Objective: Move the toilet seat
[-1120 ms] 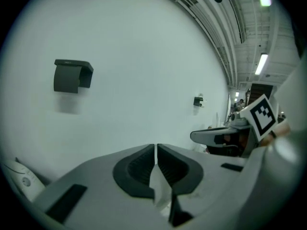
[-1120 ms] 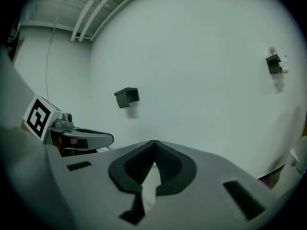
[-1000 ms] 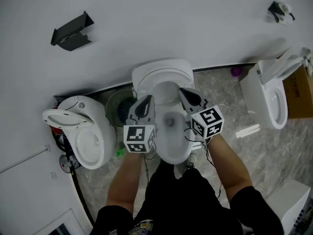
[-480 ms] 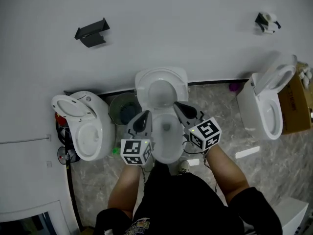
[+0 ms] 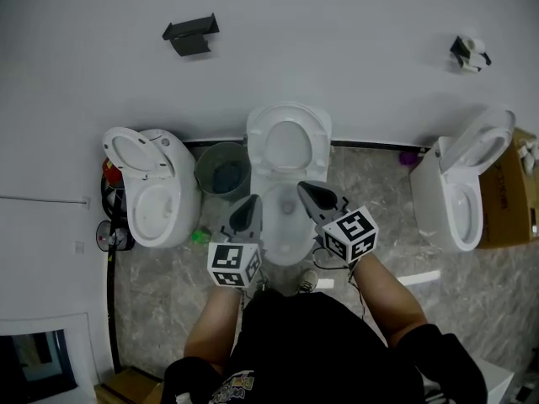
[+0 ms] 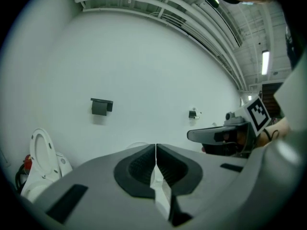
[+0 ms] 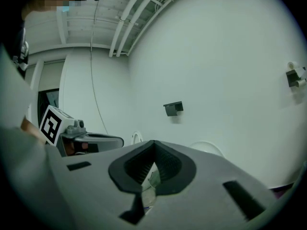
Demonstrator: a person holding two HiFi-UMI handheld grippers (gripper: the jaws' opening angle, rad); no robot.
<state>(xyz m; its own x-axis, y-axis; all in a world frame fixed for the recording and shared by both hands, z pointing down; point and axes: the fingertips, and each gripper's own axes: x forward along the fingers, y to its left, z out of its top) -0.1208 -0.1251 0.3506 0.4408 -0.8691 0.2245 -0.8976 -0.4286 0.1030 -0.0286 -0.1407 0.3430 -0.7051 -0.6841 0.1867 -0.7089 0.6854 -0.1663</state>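
The middle toilet stands at 12 o'clock from the person, and its toilet seat is raised upright by the wall. Over the bowl, the left gripper at 11 o'clock and the right gripper at 1 o'clock are both closed and hold nothing.

The left forearm and right forearm reach forward, bare. The left gripper and right gripper each hold their 2 jaws pressed together, empty. Their tips lean toward each other without touching.
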